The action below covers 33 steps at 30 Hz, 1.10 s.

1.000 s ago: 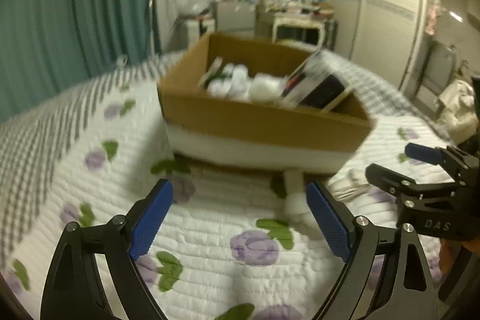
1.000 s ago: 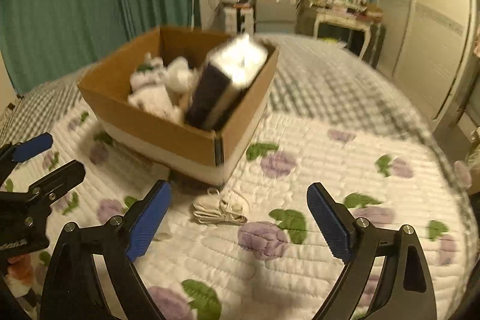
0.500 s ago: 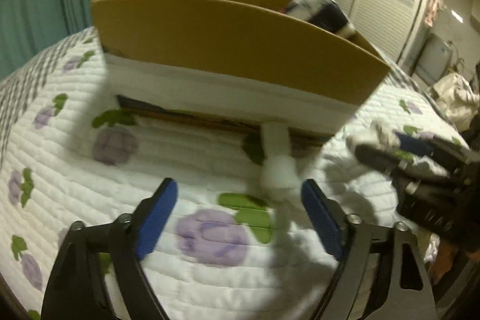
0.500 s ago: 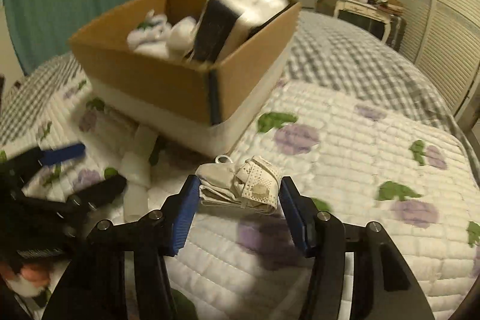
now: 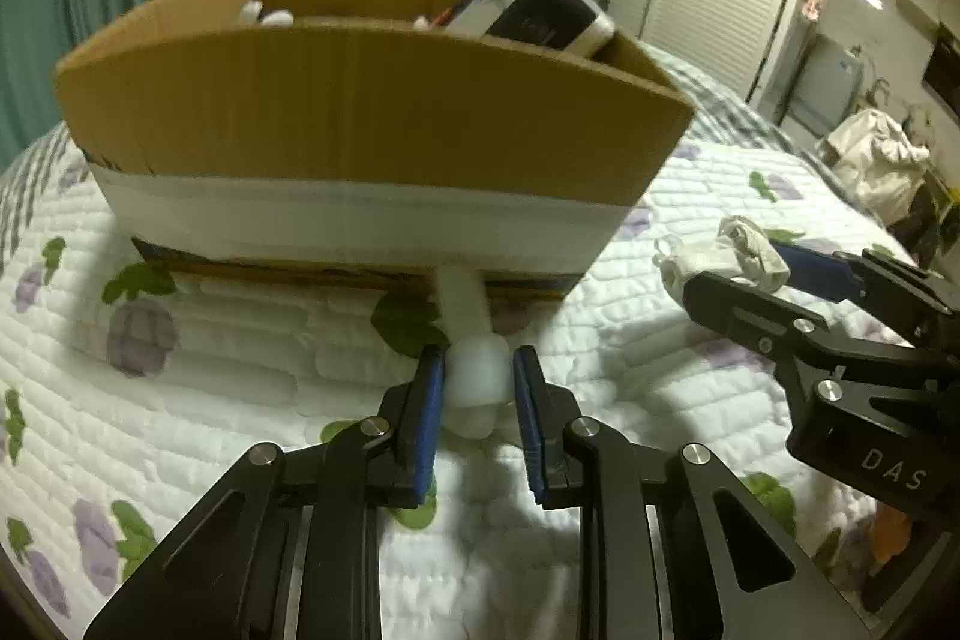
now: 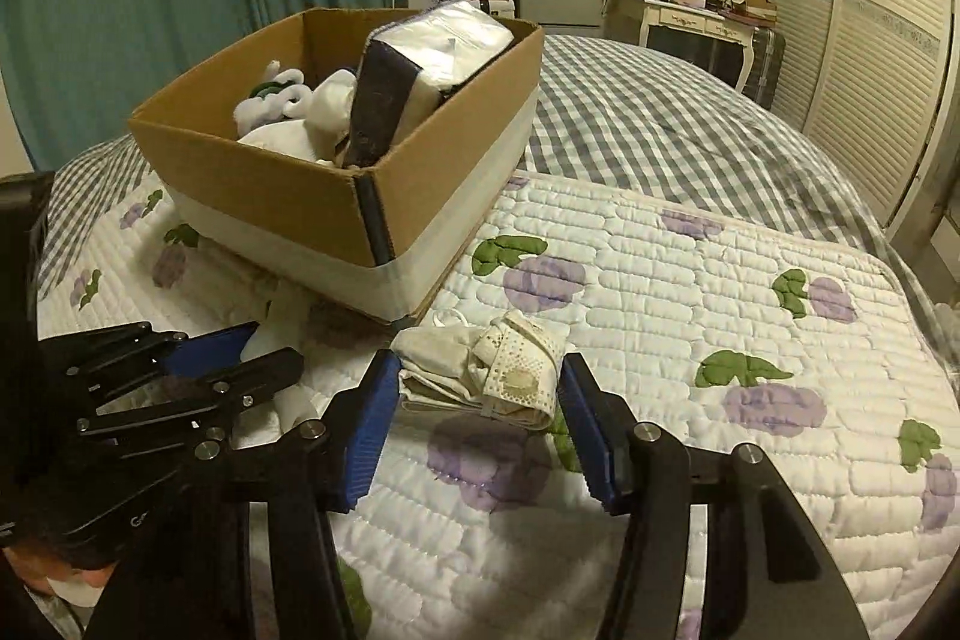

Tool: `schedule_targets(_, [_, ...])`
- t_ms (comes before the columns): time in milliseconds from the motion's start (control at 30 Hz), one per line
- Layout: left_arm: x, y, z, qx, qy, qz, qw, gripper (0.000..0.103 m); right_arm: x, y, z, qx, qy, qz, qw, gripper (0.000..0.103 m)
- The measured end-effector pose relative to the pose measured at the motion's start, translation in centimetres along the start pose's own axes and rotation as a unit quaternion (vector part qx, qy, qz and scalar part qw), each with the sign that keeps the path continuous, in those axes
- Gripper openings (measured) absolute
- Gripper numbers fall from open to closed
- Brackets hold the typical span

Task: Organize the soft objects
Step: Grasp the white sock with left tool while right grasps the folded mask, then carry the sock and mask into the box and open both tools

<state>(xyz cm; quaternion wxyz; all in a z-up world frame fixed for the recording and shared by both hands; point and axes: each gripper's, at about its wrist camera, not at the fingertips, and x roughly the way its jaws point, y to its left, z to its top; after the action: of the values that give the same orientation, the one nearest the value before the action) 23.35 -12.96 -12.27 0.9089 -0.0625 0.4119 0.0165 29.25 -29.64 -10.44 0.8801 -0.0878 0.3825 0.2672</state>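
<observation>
A cardboard box (image 5: pixel 360 112) (image 6: pixel 336 196) stands on the flowered quilt and holds white soft items (image 6: pixel 288 112) and a dark wrapped pack (image 6: pixel 420 64). My left gripper (image 5: pixel 477 382) is shut on a white rolled sock (image 5: pixel 474 370) lying in front of the box. My right gripper (image 6: pixel 480 388) has its blue pads on both sides of a cream folded cloth bundle (image 6: pixel 492 370), which rests on the quilt by the box's corner. That bundle and the right gripper also show in the left wrist view (image 5: pixel 738 250).
The quilt (image 6: pixel 690 316) covers the bed, with a grey checked sheet (image 6: pixel 648 112) behind it. Teal curtains, a TV, a dresser with mirror and white wardrobe doors (image 6: pixel 870 58) lie beyond. A chair with clothes (image 5: pixel 876 160) stands to the right.
Both grippers dropped toward the quilt and narrowed. The left closed on the white sock; the right narrowed around the cream bundle.
</observation>
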Motion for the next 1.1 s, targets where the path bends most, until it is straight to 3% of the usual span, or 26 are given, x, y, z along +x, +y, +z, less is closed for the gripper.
schedule_targets(267, [-5.7,0.2,1.0,0.004,-0.021,-0.029,0.9994,0.022,-5.2,0.9,0.8,0.007,-0.019,-0.024,1.000,0.055])
schedule_targets(733, [-18.1,1.9,3.8,0.067,-0.110,-0.047,0.9906,0.022,-16.8,7.2,4.0,0.021,-0.074,-0.038,0.996,0.055])
schedule_targets(933, [-19.4,3.8,6.1,0.087,-0.132,-0.035,0.9869,0.022,-19.3,9.5,7.7,0.021,-0.109,-0.043,0.993,0.055])
schedule_targets(1100, [-18.1,5.8,8.4,0.101,-0.137,-0.025,0.9851,0.022,-19.1,10.8,11.0,0.017,-0.129,-0.038,0.991,0.055])
